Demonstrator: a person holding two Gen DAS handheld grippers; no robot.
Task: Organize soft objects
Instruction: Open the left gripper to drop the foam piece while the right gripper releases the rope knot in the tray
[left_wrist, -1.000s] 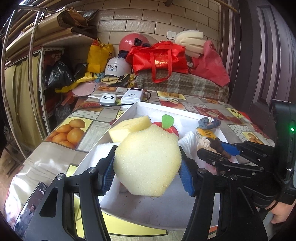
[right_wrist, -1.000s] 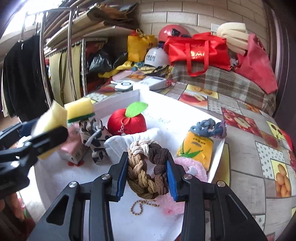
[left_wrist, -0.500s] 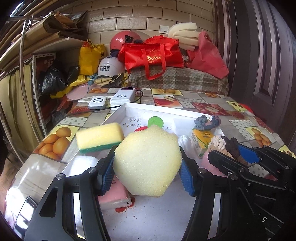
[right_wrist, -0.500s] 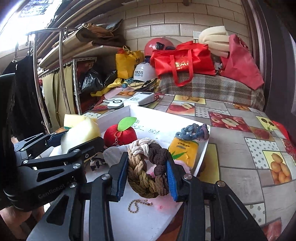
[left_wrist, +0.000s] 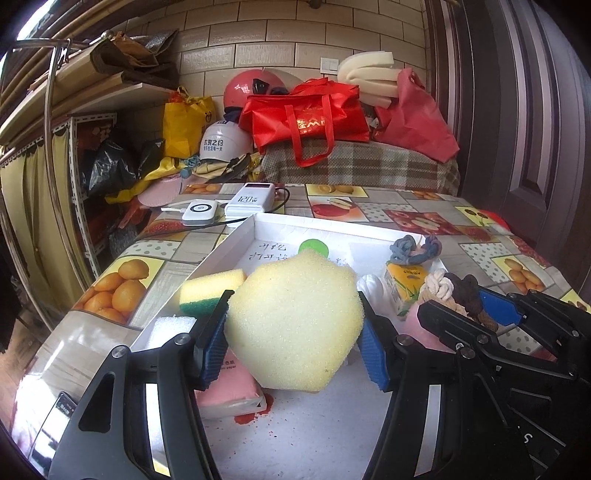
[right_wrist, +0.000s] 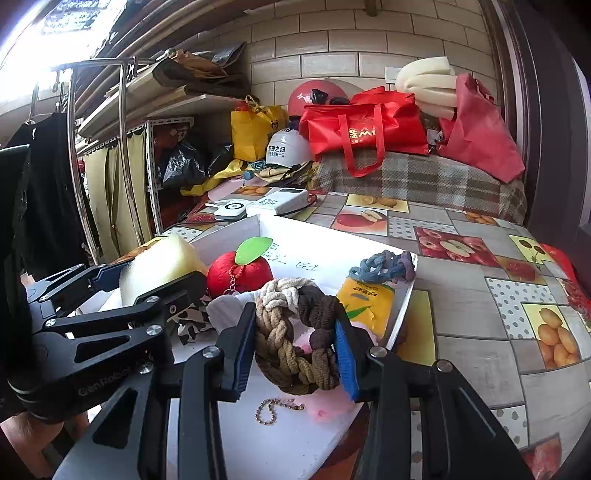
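Observation:
My left gripper (left_wrist: 293, 338) is shut on a pale yellow foam sponge (left_wrist: 291, 321) and holds it above the white tray (left_wrist: 236, 236). My right gripper (right_wrist: 295, 349) is shut on a braided brown and cream rope ring (right_wrist: 295, 332), also held over the tray (right_wrist: 402, 310). In the tray lie a yellow-green scrub sponge (left_wrist: 210, 290), a pink tissue pack (left_wrist: 231, 387), a red plush apple (right_wrist: 240, 275), a yellow juice pouch (right_wrist: 367, 304), a blue-grey knitted ring (right_wrist: 384, 264) and a spotted cloth (right_wrist: 194, 323).
The tray sits on a fruit-patterned tablecloth (right_wrist: 480, 288). Two white power banks (left_wrist: 236, 205) with cables lie behind the tray. Red bags (left_wrist: 310, 114), helmets and a plaid-covered box crowd the back. A metal rack (left_wrist: 55, 147) stands at the left.
Both grippers have pulled back and risen a little with their loads. The pink tissue pack and scrub sponge now show more fully under the left gripper.

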